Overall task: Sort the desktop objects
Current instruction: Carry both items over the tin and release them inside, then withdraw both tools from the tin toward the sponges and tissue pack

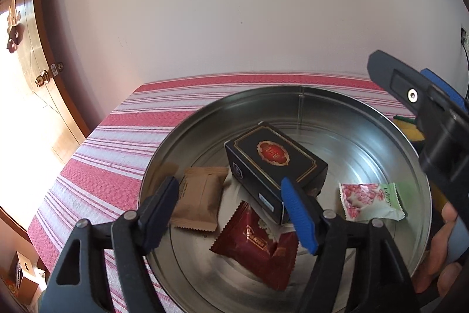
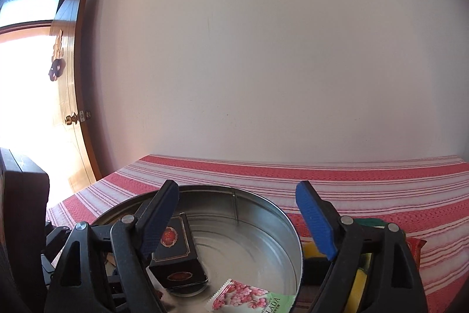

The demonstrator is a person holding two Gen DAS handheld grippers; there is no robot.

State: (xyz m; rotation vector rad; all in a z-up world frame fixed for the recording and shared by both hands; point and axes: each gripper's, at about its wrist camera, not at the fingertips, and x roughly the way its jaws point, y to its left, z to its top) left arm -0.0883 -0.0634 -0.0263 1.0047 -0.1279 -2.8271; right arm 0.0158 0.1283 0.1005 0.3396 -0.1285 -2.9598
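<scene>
Both hand-held grippers, left point(image 1: 234, 213) and right point(image 2: 237, 217), are hovering wide open and holding nothing above the round metal tin point(image 1: 381, 119), which is sitting lower centre, containing the black box point(image 1: 272, 163) and snack packets.

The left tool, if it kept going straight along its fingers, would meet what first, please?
Probably the black box in the metal tin, lying right ahead of the open left tool; depth is uncertain.

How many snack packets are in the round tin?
3 in the round silver tin: brown packet left, dark red packet front, pink-flowered green packet right. More could hide behind the black box.
</scene>
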